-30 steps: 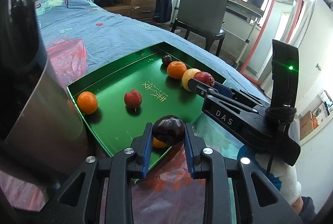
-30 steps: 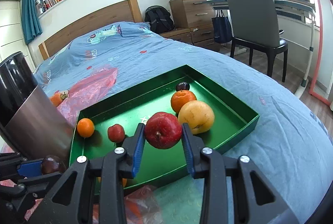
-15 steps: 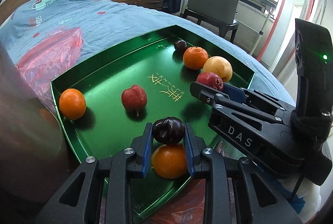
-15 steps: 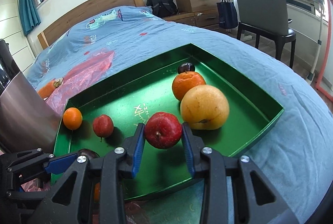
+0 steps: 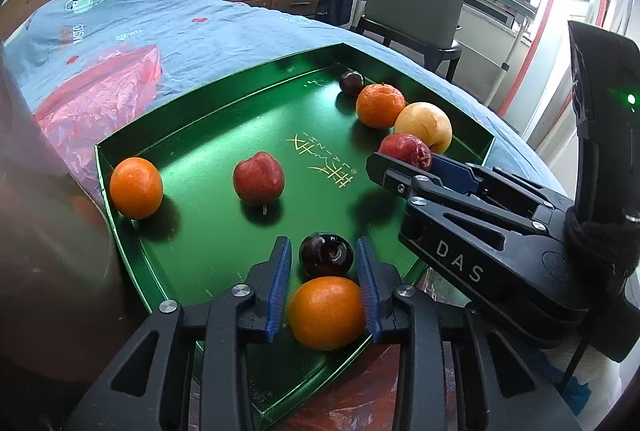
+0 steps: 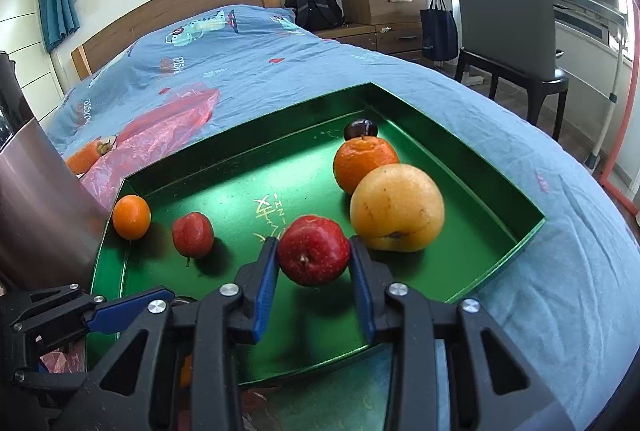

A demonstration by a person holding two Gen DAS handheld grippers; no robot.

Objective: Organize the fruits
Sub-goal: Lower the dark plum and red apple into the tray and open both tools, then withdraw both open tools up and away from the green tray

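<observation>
left tongs (image 5: 324, 279): jaws opening, pads coming off the dark plum (image 5: 326, 255), which is now sitting on the tray floor between them instead of hanging clamped above it as a second ago
dark plum: resting just behind an orange (image 5: 325, 313) at the near corner, looks to be touching it (contact line hard to call)
right tongs (image 6: 314, 271): narrow, gripping the red apple (image 6: 313, 250) on both sides, opening unchanged since a second ago
red apple: now lower over the tray, just beside the big yellow fruit (image 6: 397, 207); shadow under it, so likely not landed yet
green tray (image 6: 460, 135): sitting on the bed (image 6: 248, 55); mandarin (image 6: 365, 163) and a second plum (image 6: 361, 129) lining up behind the yellow fruit, small orange (image 6: 131, 217) and small red fruit (image 6: 193, 234) at left
meaning for task: plum placement looking finished, apple release probably coming next
outside tray: one orange fruit (image 6: 86, 157) lying on the pink bag (image 6: 160, 135), still to be collected
</observation>
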